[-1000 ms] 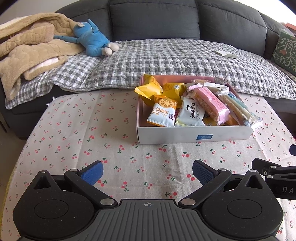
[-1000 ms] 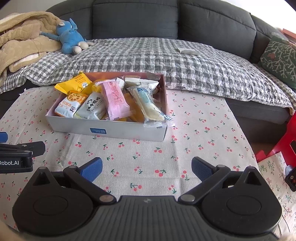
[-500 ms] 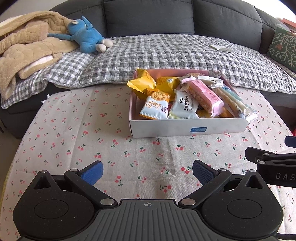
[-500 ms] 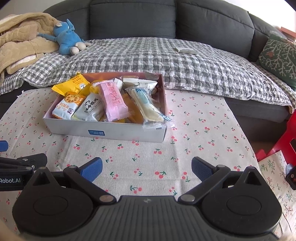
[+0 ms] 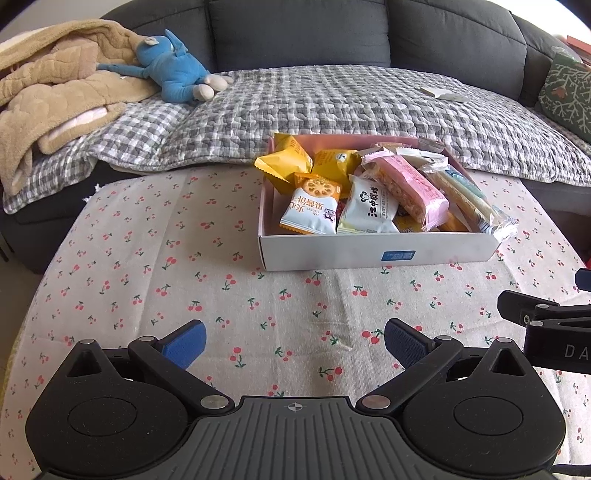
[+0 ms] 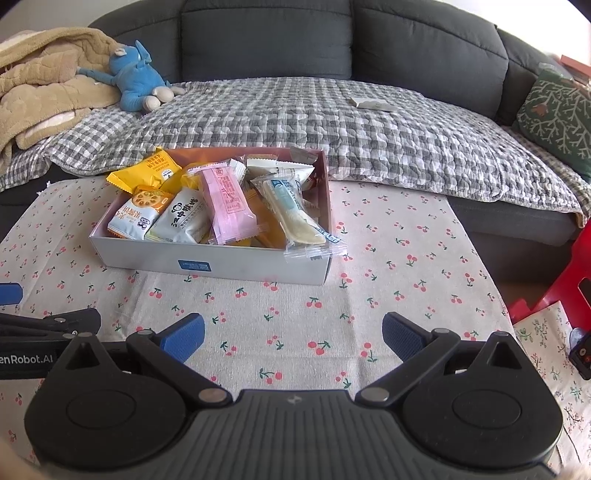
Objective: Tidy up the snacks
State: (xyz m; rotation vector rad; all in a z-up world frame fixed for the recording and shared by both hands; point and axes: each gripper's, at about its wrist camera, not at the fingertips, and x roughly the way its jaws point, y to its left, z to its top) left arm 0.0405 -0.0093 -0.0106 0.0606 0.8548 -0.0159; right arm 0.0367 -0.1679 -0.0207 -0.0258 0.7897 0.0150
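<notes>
Between steps, or perhaps finished: white box (image 5: 376,254) on cherry-print tablecloth (image 5: 147,258), packed with snack packets (image 6: 227,205).

Judged next: tucking in the clear-wrapped wafer (image 6: 295,218) overhanging the box's right front corner. Left gripper (image 5: 293,345) and right gripper (image 6: 291,338) spread wide, empty, hovering above cloth, touching nothing.

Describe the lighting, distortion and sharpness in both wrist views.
Left wrist view: soft daylight, fisheye bending the sofa and table edges, snack box sharp, dark corners. Right wrist view: same curvature, blown-out brightness top right, box crisp, faint shadow under it.
</notes>
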